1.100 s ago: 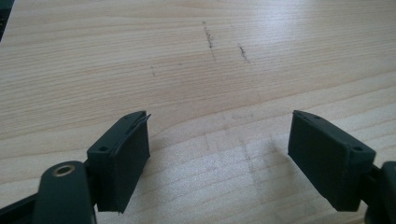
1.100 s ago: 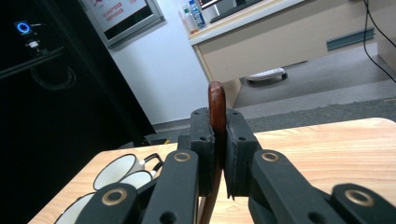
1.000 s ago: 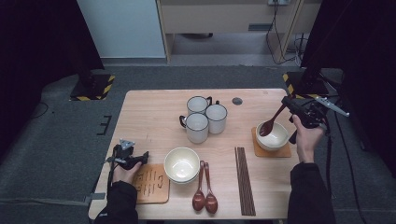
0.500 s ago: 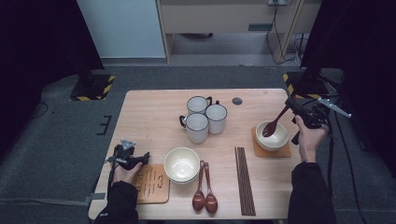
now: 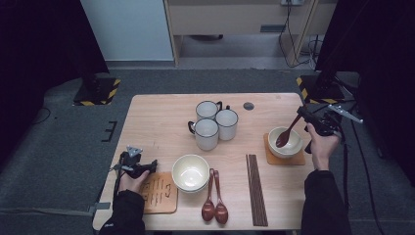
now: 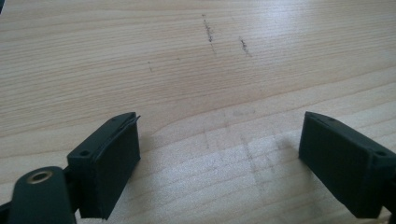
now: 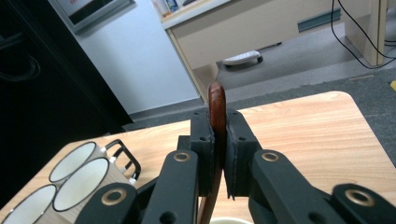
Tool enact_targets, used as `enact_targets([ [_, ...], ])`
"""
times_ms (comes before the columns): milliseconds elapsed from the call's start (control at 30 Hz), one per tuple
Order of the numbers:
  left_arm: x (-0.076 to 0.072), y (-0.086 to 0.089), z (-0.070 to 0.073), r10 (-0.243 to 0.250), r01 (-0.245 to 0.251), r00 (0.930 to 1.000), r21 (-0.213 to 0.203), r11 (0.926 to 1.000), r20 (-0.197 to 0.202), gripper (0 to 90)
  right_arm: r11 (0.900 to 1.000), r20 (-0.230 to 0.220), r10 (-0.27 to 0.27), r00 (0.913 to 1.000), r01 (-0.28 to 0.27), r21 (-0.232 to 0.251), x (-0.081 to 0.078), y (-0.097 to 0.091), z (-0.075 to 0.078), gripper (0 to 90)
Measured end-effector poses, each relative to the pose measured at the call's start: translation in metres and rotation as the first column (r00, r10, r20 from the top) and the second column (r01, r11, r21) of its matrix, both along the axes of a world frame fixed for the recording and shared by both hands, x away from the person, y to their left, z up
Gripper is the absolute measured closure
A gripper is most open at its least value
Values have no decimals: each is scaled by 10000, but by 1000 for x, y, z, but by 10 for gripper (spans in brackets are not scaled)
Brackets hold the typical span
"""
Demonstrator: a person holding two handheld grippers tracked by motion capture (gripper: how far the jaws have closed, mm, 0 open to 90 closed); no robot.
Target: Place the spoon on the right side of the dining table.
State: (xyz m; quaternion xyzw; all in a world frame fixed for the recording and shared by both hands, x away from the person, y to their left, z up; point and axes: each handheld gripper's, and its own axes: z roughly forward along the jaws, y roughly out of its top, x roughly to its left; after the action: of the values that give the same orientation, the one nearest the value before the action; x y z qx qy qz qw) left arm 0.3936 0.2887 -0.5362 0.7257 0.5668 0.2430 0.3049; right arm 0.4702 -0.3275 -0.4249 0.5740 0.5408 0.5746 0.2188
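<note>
The right gripper [image 5: 304, 115] clamps a brown spoon [image 5: 288, 132], its scoop inside the bowl [image 5: 285, 142] just below. The left gripper [image 5: 147, 166], jaws just opening wide over bare table [image 6: 196, 70], holds nothing.

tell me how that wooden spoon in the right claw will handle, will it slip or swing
The wooden spoon looks stiff and probably light, so bending seems unlikely. The right claw pinches only the thin handle near its end, so it may pivot between the pads. Its glossy finish could let it slide. The bowl end hangs over the white bowl, which should catch it.
</note>
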Motion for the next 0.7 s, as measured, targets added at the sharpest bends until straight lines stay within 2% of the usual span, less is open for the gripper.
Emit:
enact_targets([
  [700,1,-1,-1,77,-76,9999,42,10000,-115,50,9959,-837,81,9965,-156,-893,5,7,-14,832],
])
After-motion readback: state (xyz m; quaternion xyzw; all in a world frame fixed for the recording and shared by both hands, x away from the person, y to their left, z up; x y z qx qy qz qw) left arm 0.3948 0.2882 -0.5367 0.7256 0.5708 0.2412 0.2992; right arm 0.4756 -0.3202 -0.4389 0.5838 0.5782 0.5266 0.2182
